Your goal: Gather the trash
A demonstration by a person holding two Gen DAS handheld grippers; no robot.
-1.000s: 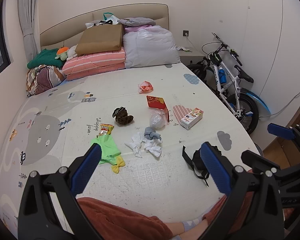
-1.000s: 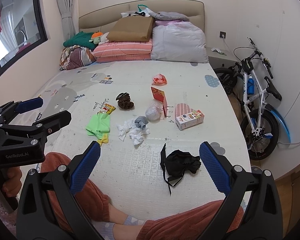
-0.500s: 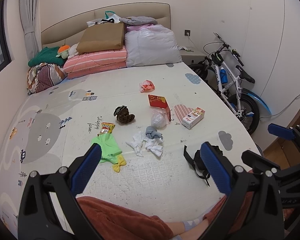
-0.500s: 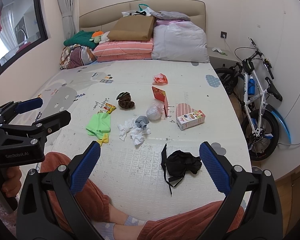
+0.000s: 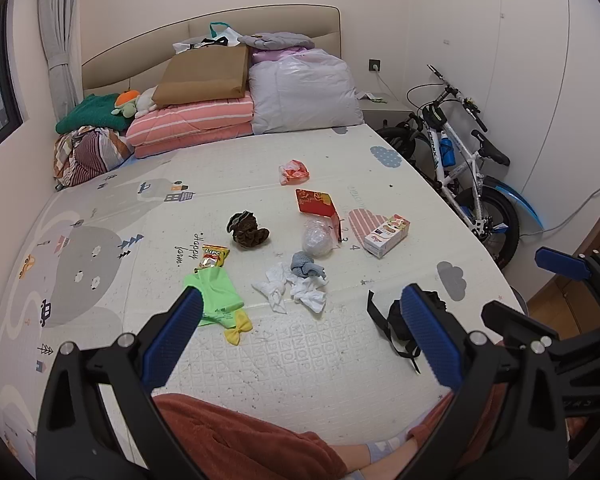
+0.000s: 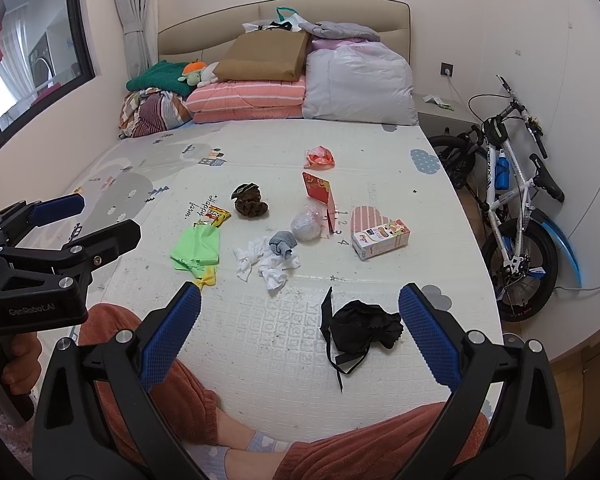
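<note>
Litter lies on the play mat (image 5: 100, 264) on the bed: a green bag (image 5: 214, 294), a yellow snack wrapper (image 5: 212, 258), white crumpled tissues (image 5: 296, 290), a clear plastic ball (image 5: 318, 238), a red envelope (image 5: 316, 202), an orange wrapper (image 5: 294, 171), a small carton (image 5: 386, 230) and a black bag (image 6: 360, 328). My left gripper (image 5: 300, 340) is open and empty, above the near mat. My right gripper (image 6: 300, 340) is open and empty, just left of the black bag.
Folded quilts, pillows and a paper bag (image 5: 204, 76) pile up at the headboard. A brown scrunchie (image 5: 247, 230) and grey sock (image 5: 306, 266) lie among the litter. A bicycle (image 6: 516, 200) stands right of the bed. The person's legs (image 6: 180, 392) rest at the near edge.
Both views have shifted very slightly; the litter has not moved and both grippers stay open.
</note>
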